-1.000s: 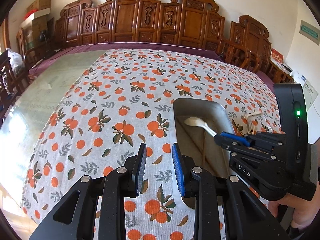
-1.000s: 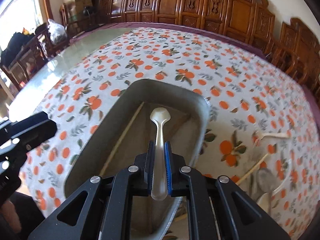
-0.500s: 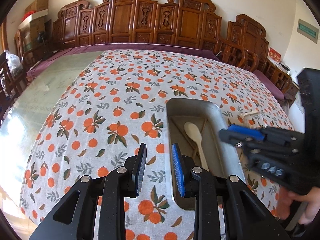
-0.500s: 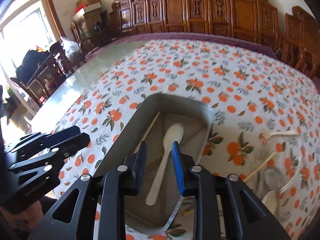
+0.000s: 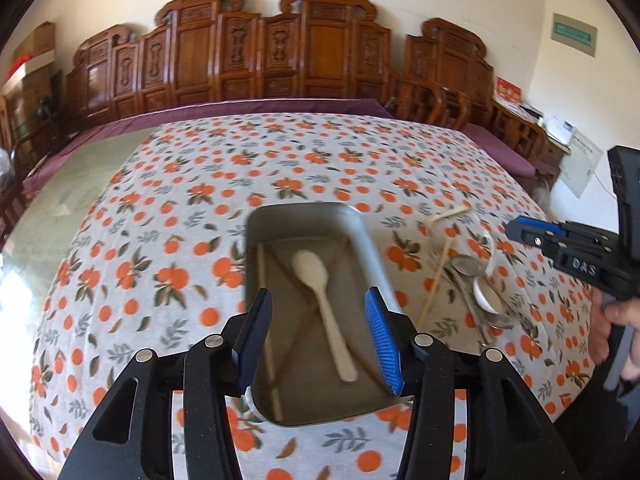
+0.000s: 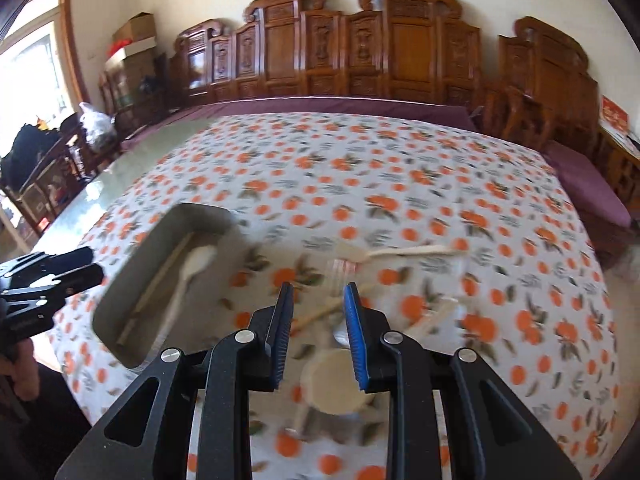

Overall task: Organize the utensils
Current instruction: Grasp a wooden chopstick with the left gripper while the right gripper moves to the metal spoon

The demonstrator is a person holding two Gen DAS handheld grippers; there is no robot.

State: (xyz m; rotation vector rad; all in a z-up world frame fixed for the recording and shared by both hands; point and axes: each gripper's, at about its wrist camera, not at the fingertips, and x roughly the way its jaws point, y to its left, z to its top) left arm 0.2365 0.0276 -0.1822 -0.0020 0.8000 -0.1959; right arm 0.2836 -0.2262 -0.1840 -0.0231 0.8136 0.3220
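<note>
A grey metal tray [image 5: 370, 248] sits on the orange-print tablecloth [image 5: 168, 248]. A cream spoon [image 5: 320, 292] and thin chopsticks [image 5: 266, 320] lie inside it. The tray also shows in the right wrist view [image 6: 120, 304] with the spoon [image 6: 188, 276]. My left gripper [image 5: 318, 344] is open and empty, its jaws wide over the tray's near end. My right gripper [image 6: 316, 332] is open and empty above a heap of loose utensils: a cream fork [image 6: 400, 252], a clear fork [image 6: 336, 276], a chopstick [image 6: 320, 314] and a round ladle bowl [image 6: 334, 384]. It also appears in the left wrist view [image 5: 532, 232].
The utensil heap lies right of the tray in the left wrist view [image 5: 476, 280], with a chopstick [image 5: 434, 284]. Carved wooden chairs [image 5: 280, 60] line the table's far side. A glass-topped bare strip [image 5: 44, 216] runs along the left. The table's near edge is just below the grippers.
The right gripper has released the cream spoon into the tray, opened, and swung right over the loose utensil heap. The left gripper has opened wider and moved right over the tray.
</note>
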